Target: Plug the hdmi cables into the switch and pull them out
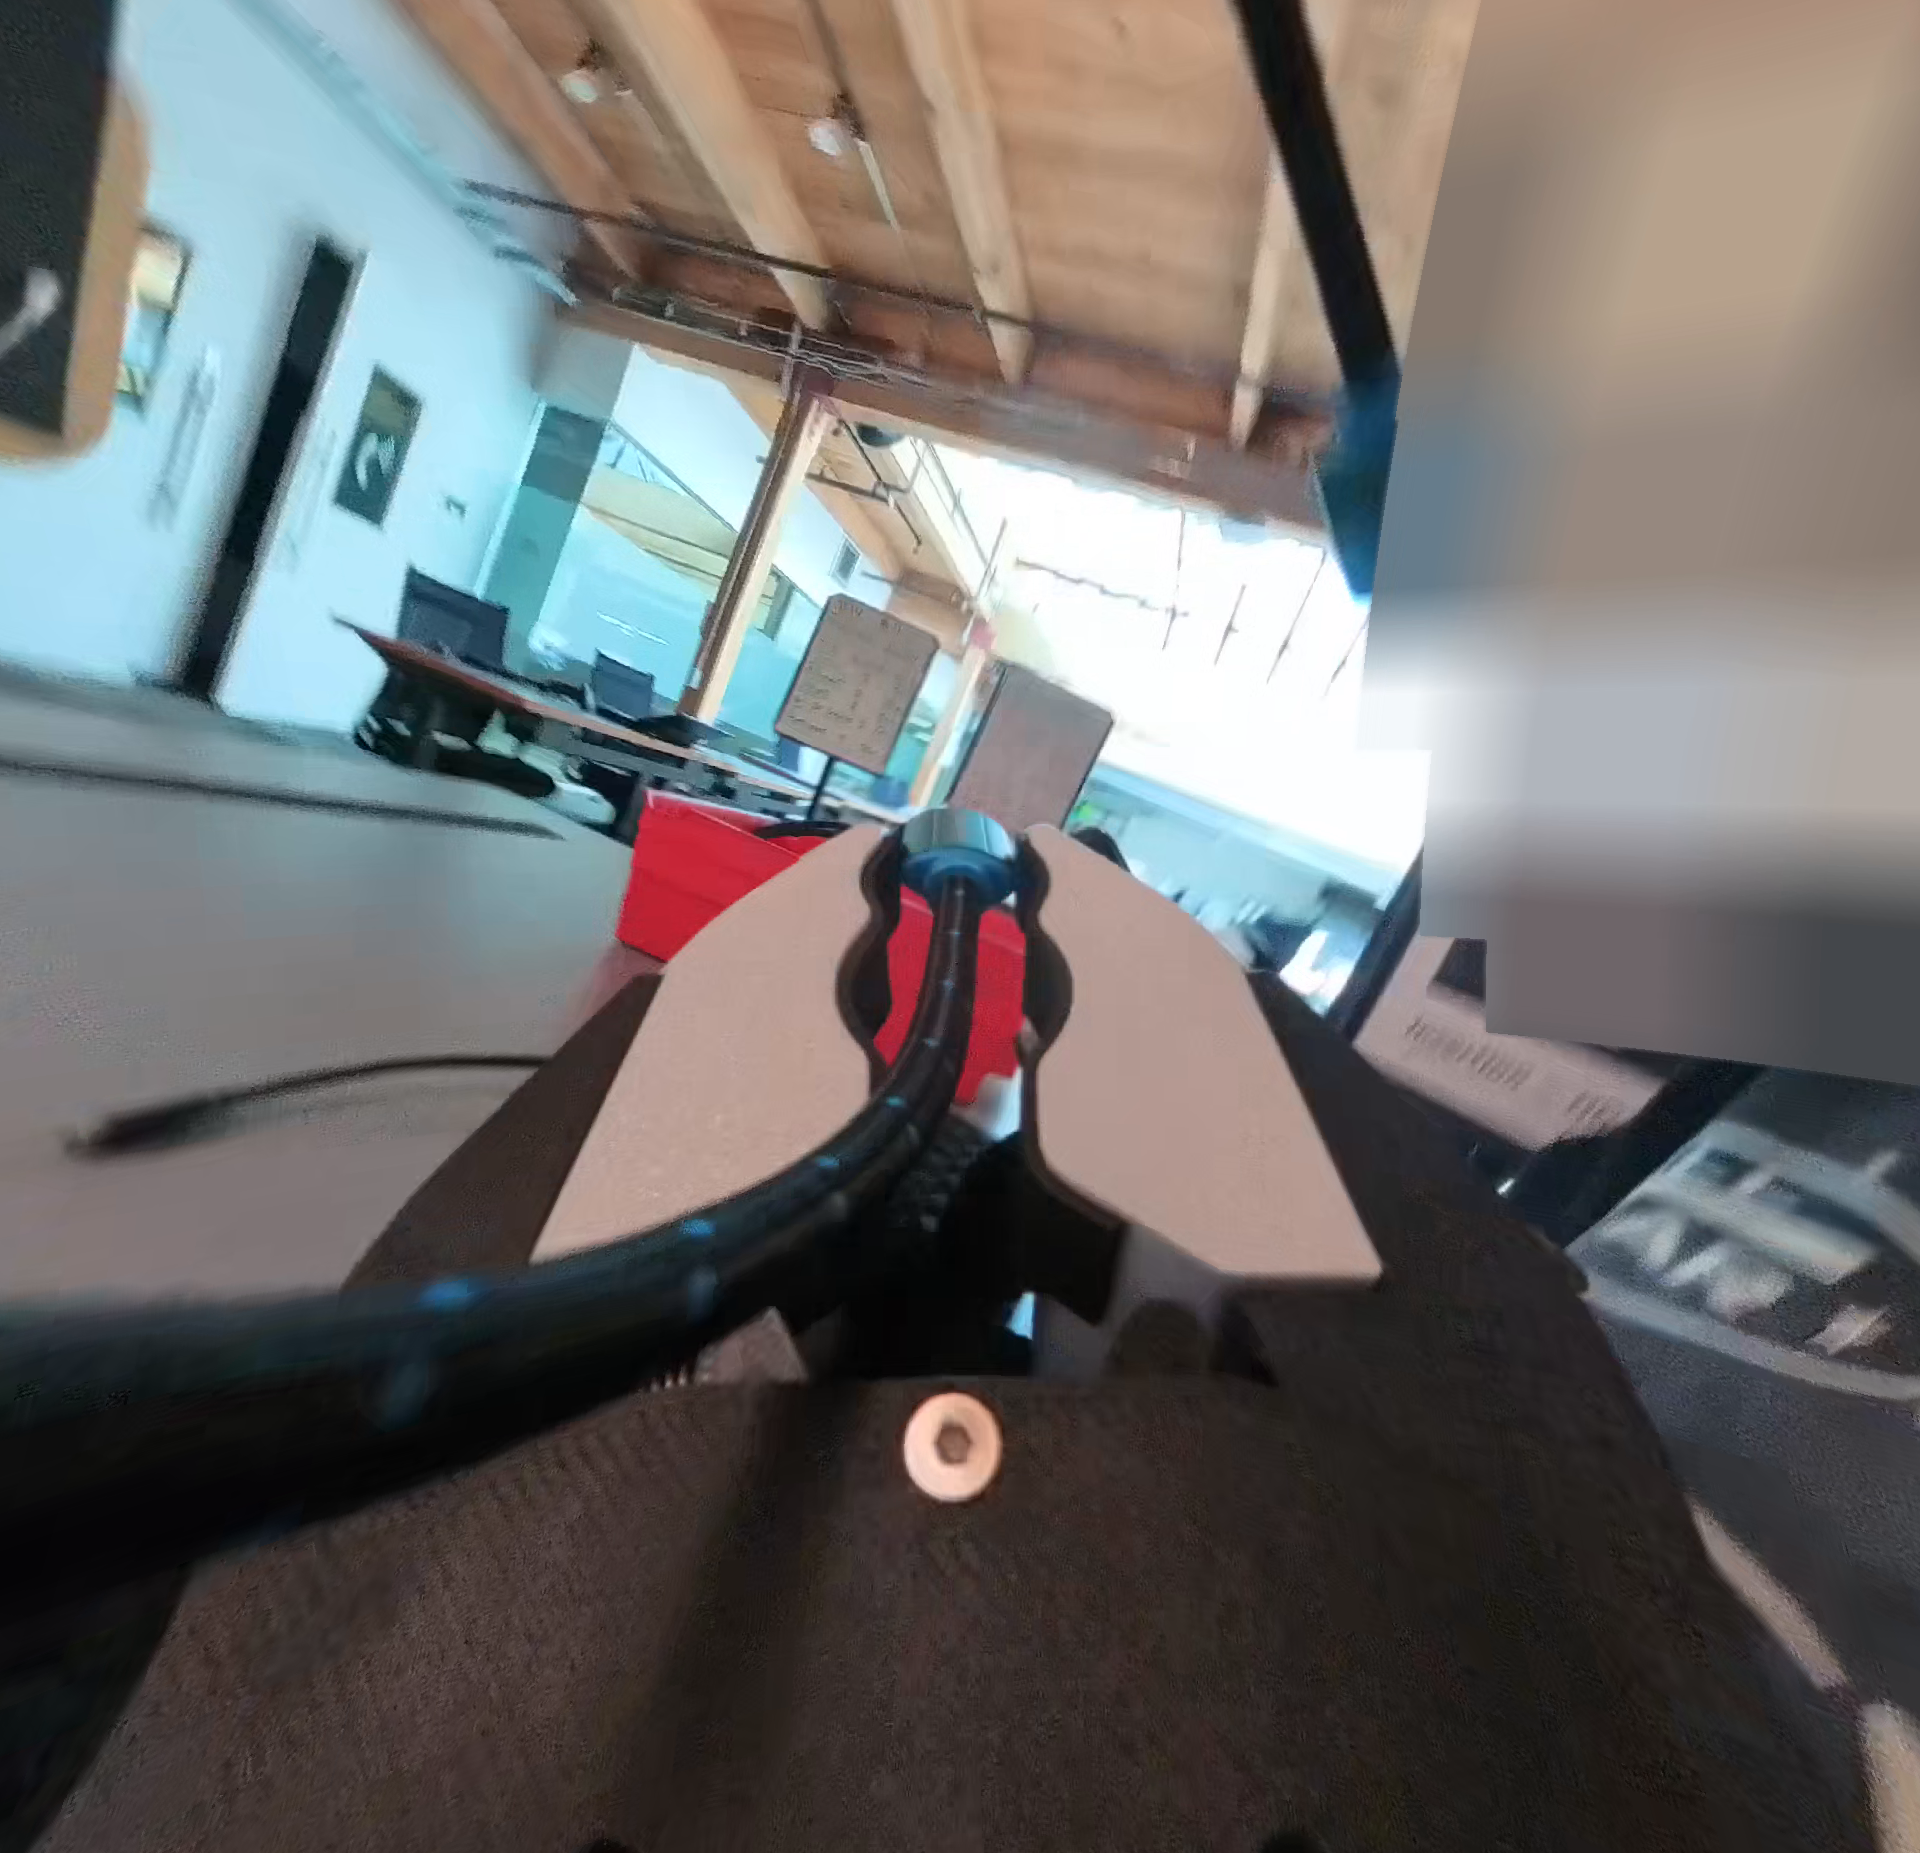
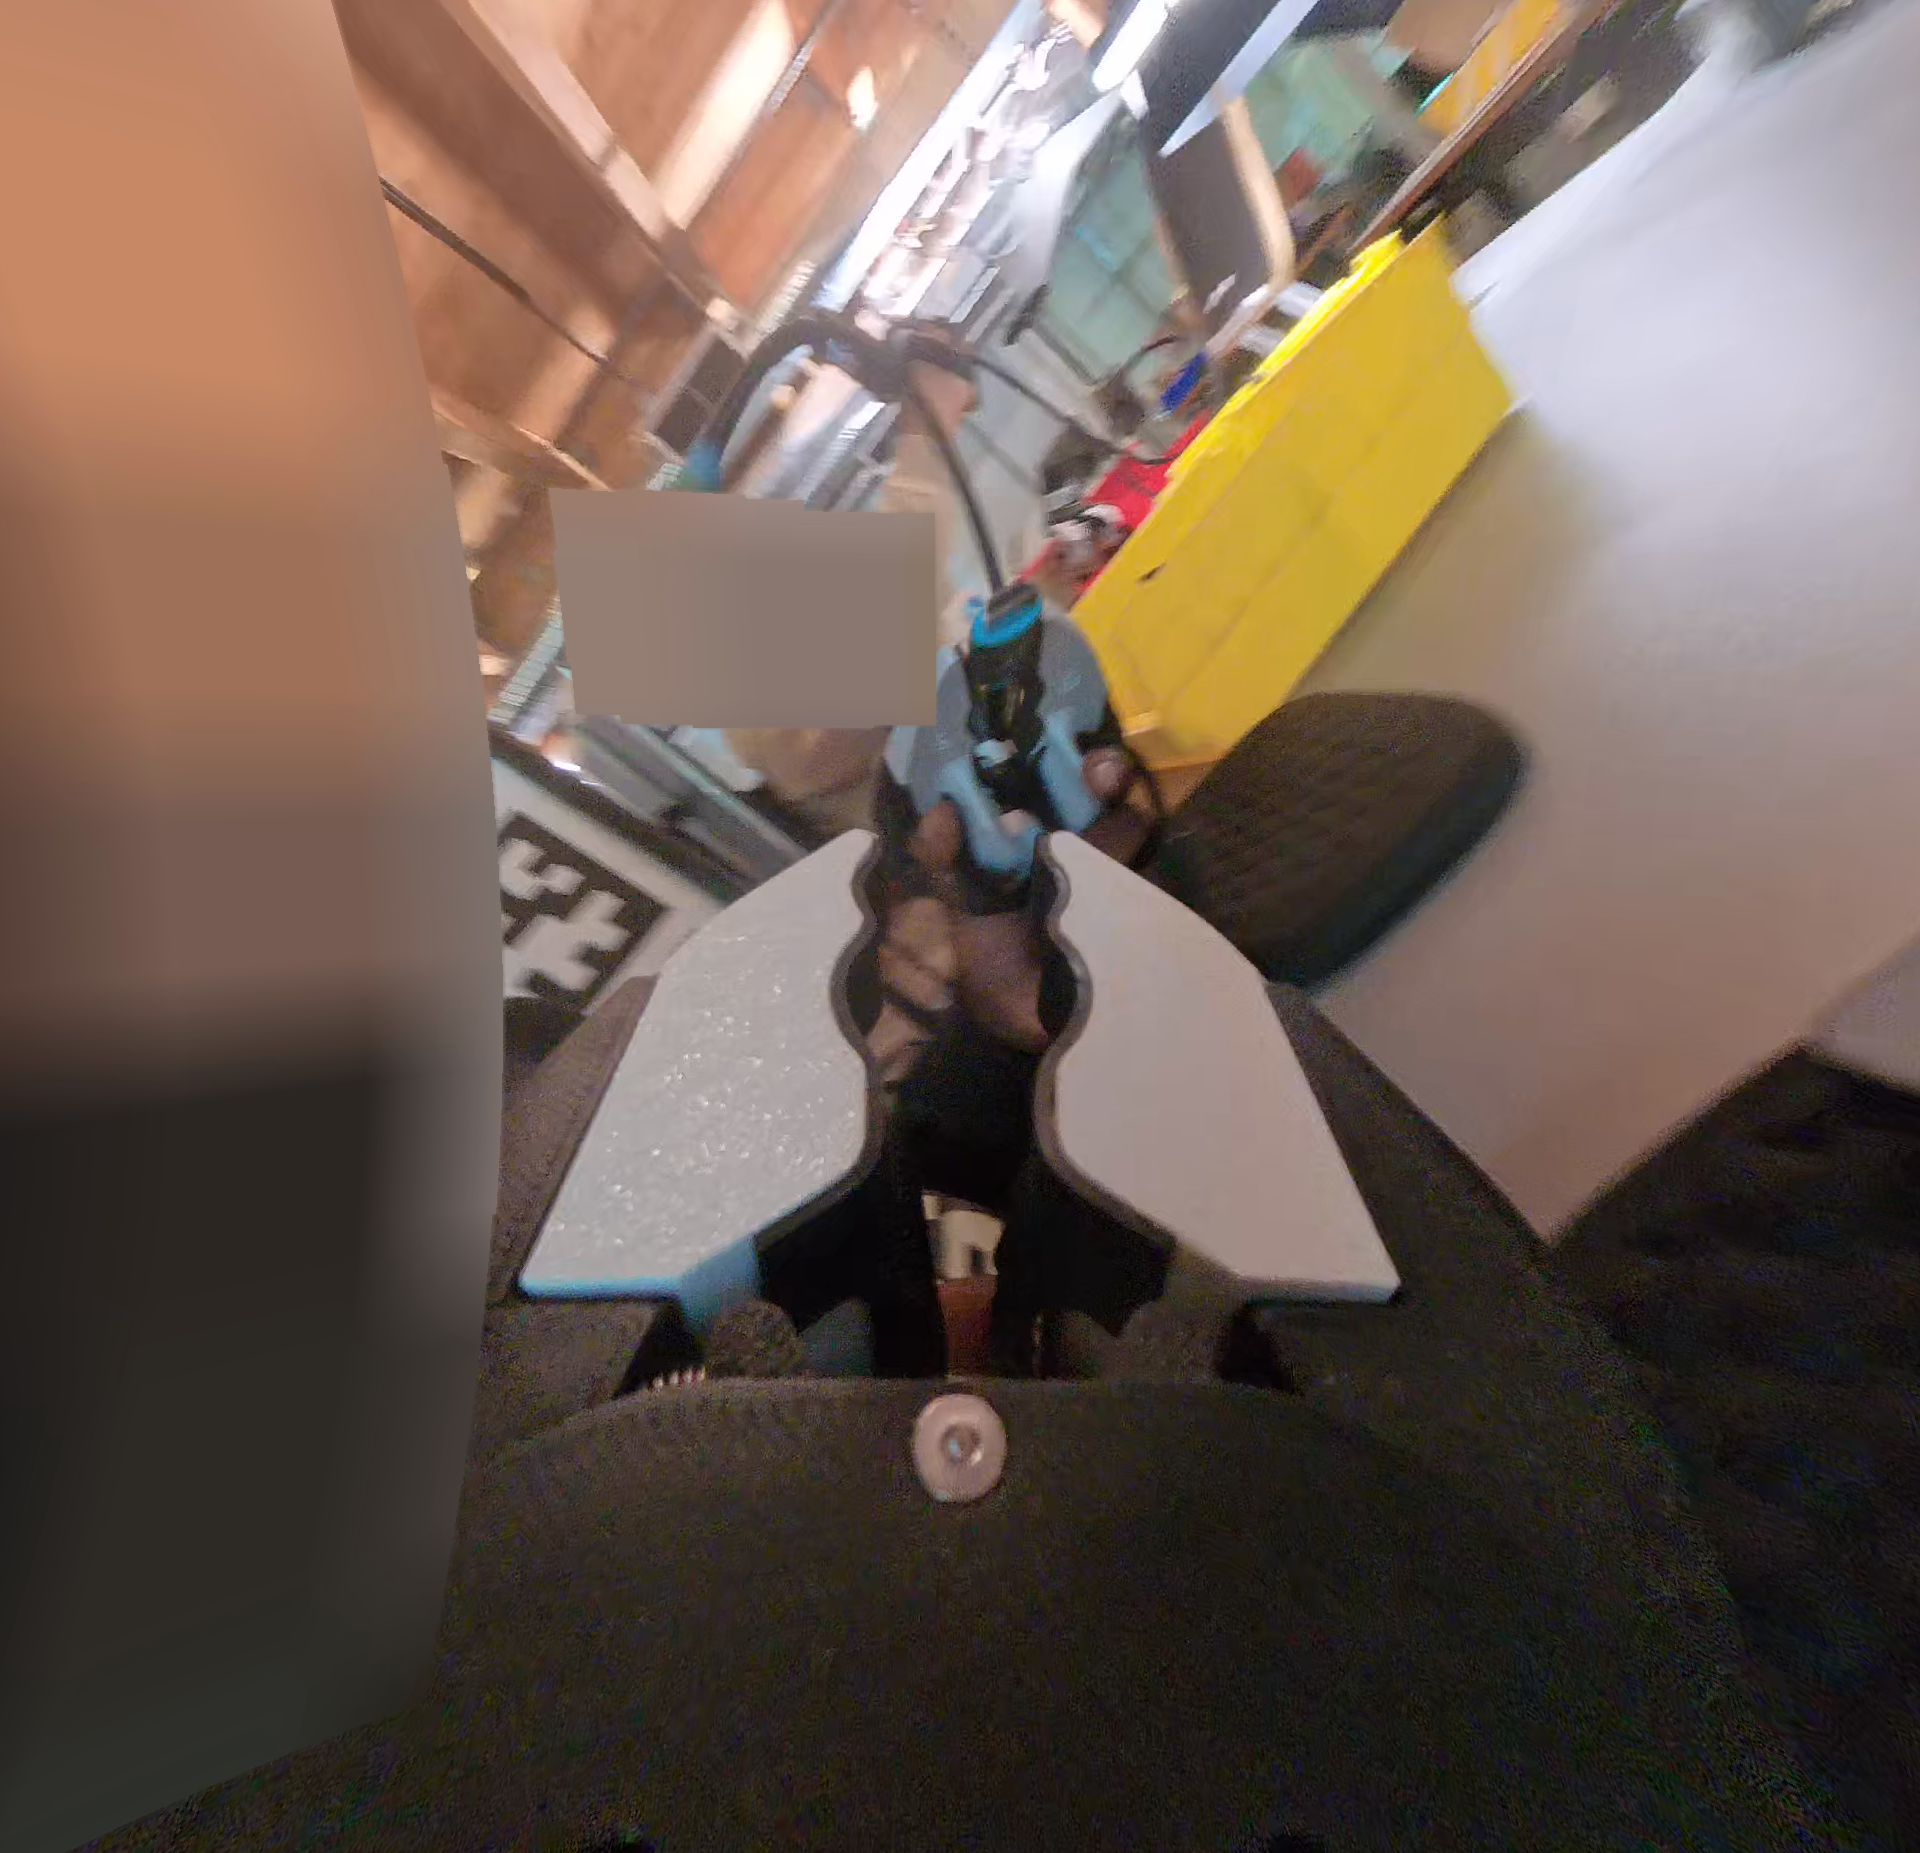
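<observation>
In the left wrist view my left gripper (image 1: 954,858) is shut on the plug end of a black HDMI cable (image 1: 727,1232) with blue flecks. The cable runs back between the fingers and off to the lower left. The plug's metal and blue end (image 1: 956,842) sits at the fingertips. The right wrist view shows the same left gripper (image 2: 1003,754) farther off, raised in a hand, with the blue-collared plug (image 2: 1003,614) sticking out of it. My right gripper (image 2: 961,847) is open and empty, just short of the left one. I see no switch.
A red bin (image 1: 707,868) stands on the pale table (image 1: 260,920) behind the left gripper. Another black cable (image 1: 270,1097) lies on the table at left, and one hangs at upper right (image 1: 1309,203). A keyboard (image 1: 1725,1242) is at right. A yellow bin (image 2: 1309,515) and a black rounded object (image 2: 1340,827) stand on the table.
</observation>
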Demonstrator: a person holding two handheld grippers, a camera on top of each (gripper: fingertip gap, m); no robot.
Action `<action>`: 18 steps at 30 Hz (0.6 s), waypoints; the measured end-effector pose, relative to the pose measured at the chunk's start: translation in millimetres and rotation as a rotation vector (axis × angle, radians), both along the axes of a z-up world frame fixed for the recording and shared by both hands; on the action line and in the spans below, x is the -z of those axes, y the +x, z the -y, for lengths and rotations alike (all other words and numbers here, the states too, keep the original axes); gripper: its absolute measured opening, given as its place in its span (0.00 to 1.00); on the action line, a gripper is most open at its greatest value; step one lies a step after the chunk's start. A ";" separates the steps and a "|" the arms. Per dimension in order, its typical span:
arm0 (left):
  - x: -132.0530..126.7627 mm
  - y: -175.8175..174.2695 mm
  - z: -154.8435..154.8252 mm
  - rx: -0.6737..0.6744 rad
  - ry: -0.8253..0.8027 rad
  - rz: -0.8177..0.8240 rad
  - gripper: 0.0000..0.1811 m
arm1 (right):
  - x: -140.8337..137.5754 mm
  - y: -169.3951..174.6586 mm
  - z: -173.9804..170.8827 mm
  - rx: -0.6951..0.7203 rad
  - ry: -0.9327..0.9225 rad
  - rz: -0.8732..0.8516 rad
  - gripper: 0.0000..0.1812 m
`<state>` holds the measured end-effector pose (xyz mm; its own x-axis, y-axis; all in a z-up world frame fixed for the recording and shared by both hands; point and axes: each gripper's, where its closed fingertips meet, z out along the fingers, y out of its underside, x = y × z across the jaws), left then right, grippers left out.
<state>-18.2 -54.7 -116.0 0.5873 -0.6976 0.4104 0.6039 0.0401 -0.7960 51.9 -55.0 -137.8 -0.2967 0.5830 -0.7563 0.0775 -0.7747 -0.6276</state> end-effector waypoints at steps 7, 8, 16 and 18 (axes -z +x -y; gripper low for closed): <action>7.2 3.4 -0.1 0.105 -0.109 0.040 0.11 | 31.4 25.7 -61.1 0.154 0.696 0.326 0.41; 8.8 2.2 -1.1 0.100 -0.109 0.026 0.11 | 39.1 27.3 -67.6 0.138 0.767 0.386 0.44; 19.8 5.2 0.0 0.130 -0.116 -0.039 0.11 | 92.1 26.5 -108.3 -0.162 0.903 0.670 0.54; 20.8 7.5 0.9 0.130 -0.108 -0.062 0.11 | 98.8 23.6 -113.4 -0.219 0.933 0.685 0.53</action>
<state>-10.7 -55.6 -136.8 0.5213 -0.7234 0.4528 0.5483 -0.1226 -0.8272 75.4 58.4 -236.6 -0.1570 0.9821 -0.1039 0.6931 0.0346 -0.7200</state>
